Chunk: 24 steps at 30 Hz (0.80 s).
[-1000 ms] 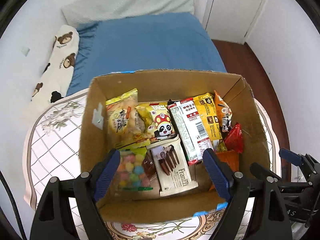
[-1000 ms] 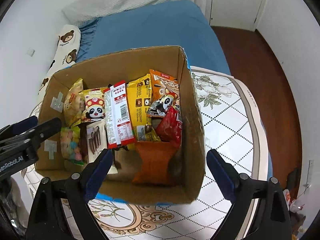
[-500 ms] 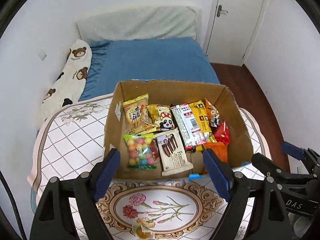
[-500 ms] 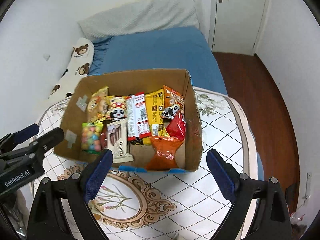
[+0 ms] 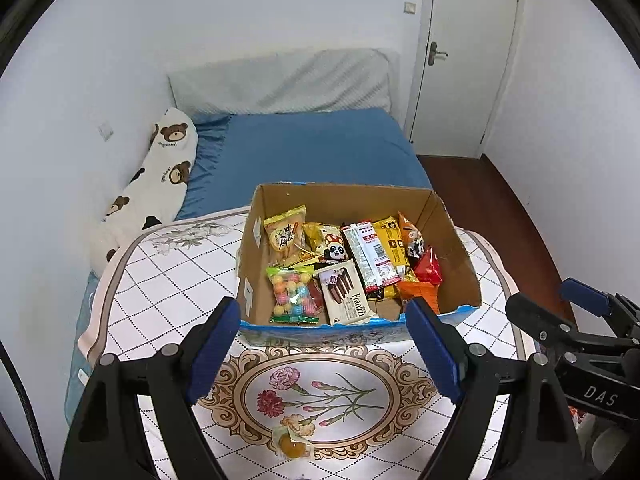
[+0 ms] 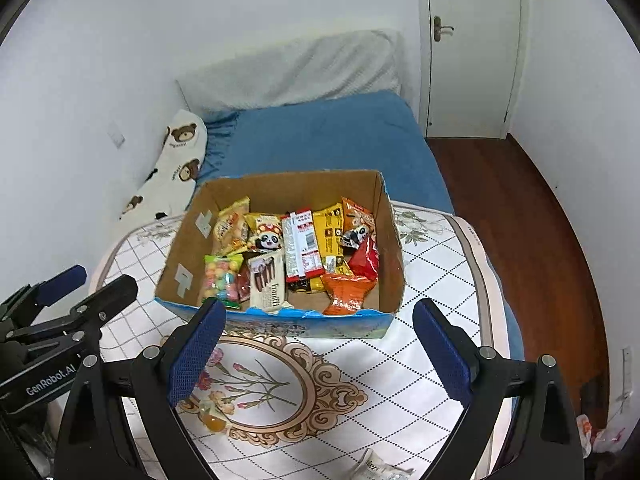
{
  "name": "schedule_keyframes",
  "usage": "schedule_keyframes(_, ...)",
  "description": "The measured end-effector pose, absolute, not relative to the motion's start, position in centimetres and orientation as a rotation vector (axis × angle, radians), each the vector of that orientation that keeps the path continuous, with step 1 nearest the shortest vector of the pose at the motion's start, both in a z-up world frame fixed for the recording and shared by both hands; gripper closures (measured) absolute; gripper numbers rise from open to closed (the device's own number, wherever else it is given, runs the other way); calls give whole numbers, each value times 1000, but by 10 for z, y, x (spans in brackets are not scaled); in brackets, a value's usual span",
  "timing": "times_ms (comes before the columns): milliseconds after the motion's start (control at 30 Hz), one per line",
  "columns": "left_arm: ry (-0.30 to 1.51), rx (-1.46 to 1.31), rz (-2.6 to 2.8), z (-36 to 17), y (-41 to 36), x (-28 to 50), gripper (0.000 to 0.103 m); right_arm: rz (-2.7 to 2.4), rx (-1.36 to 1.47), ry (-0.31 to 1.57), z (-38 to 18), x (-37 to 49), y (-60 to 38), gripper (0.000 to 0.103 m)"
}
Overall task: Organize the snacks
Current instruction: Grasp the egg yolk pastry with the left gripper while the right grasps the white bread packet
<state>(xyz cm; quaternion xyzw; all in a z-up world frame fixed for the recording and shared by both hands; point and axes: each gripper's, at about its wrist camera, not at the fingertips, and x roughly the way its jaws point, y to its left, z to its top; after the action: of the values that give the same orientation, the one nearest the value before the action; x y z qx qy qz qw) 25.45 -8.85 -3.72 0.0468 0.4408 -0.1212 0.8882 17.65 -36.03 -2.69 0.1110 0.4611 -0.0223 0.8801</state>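
Note:
A cardboard box [image 5: 456,256] stands on the far half of the table, also in the right wrist view [image 6: 392,248]. It holds several snack packets, among them a candy-ball bag [image 5: 291,292], a Franzzi wafer pack [image 5: 346,294], a panda packet [image 5: 334,250] and an orange pouch [image 6: 346,294]. A small orange jelly cup [image 5: 294,446] lies on the table in front, seen too in the right wrist view [image 6: 212,422]. A white packet [image 6: 380,468] lies at the near edge. My left gripper [image 5: 324,352] and right gripper [image 6: 316,352] are open and empty, held back from the box.
The table wears a white diamond-patterned cloth [image 5: 160,292] with a floral medallion [image 5: 320,396]. Behind it are a blue bed [image 5: 312,148], a bear-print pillow [image 5: 160,184] and a white door [image 5: 464,56]. Wooden floor [image 6: 532,216] lies to the right.
Both grippers have drawn back and up from over the box. The box now looks smaller and farther, and the table front with the jelly cup has come into view.

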Motion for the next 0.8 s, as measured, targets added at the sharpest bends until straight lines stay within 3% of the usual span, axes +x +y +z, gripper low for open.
schedule_keyframes(300,975,92,-234,-65,-77,229,19,-29,340,1027,-55,144,-371,6)
schedule_keyframes(633,1269,153,-136,-189,-43,196,19,-147,471,1392,-205,68,-406,6)
schedule_keyframes(800,1404,118,-83,-239,-23,182,19,-239,593,1486,-266,30,-425,6)
